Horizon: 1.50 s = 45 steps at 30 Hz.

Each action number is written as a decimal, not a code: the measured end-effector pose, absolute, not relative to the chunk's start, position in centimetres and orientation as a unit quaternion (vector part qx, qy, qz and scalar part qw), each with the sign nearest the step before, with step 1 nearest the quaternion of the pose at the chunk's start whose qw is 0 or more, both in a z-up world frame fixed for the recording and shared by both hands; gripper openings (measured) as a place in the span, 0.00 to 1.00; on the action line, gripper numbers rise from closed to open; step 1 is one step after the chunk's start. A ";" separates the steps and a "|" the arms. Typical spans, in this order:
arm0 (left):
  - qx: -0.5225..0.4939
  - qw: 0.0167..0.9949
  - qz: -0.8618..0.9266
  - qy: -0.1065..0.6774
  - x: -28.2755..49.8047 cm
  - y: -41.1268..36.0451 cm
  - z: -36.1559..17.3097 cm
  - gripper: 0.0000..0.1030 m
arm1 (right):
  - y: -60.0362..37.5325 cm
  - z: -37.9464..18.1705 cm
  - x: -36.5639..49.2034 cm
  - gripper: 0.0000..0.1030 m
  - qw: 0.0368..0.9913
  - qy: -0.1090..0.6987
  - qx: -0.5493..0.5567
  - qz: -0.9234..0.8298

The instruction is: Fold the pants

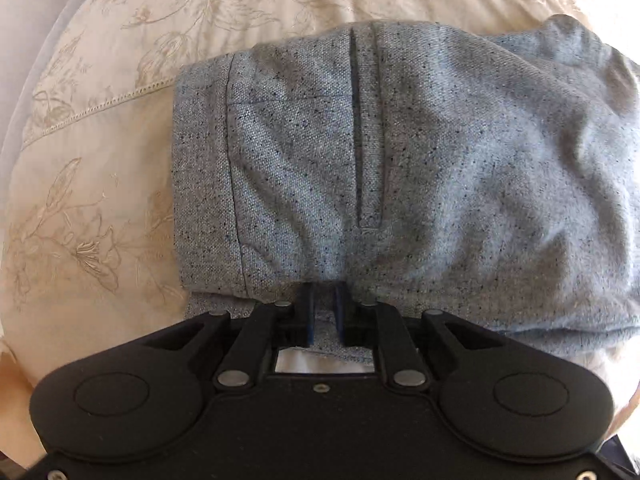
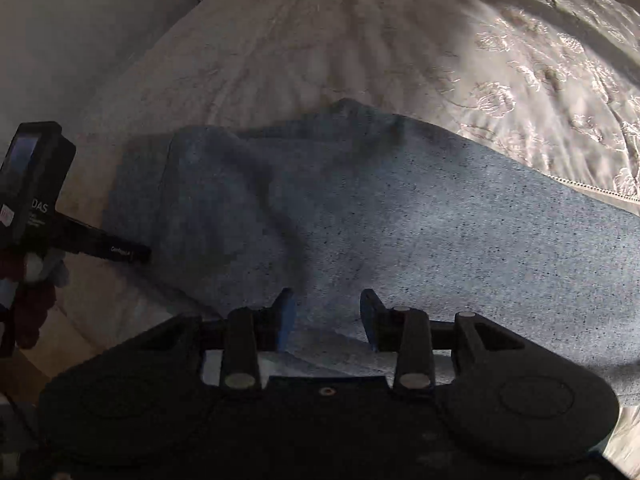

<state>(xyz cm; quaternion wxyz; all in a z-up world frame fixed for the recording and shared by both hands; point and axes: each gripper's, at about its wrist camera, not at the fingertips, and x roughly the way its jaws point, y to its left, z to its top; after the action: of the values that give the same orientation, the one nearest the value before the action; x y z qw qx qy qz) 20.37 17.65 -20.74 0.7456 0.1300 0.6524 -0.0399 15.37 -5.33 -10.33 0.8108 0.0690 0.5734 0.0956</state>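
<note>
Grey-blue speckled pants (image 1: 400, 160) lie folded on a cream embroidered bedspread (image 1: 80, 140). In the left wrist view the waistband and a back pocket slit face me. My left gripper (image 1: 325, 296) is shut on the near edge of the pants, its blue fingertips tucked under the fabric. In the right wrist view the pants (image 2: 360, 208) stretch across the bed. My right gripper (image 2: 328, 304) sits at their near edge with its blue fingers (image 2: 286, 312) apart and fabric between them. The left gripper's body (image 2: 32, 184) shows at the far left of that view.
The bedspread (image 2: 400, 40) carries floral embroidery and a stitched hem line (image 1: 100, 106). Sunlight falls on its right part (image 2: 560, 80). The bed's edge and a pale wall (image 2: 80, 20) lie at the upper left of the right wrist view.
</note>
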 end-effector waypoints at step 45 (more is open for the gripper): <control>0.044 0.794 -0.036 0.605 24.1 23.4 -13.0 0.20 | 10.7 -13.5 15.9 0.05 0.759 0.547 -0.148 0.319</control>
<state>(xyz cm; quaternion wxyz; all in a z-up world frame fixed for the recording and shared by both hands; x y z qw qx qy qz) 24.07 23.40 -12.99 0.7942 0.0437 0.6050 -0.0361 15.90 10.71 -13.53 0.7592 -0.1476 0.5475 0.3195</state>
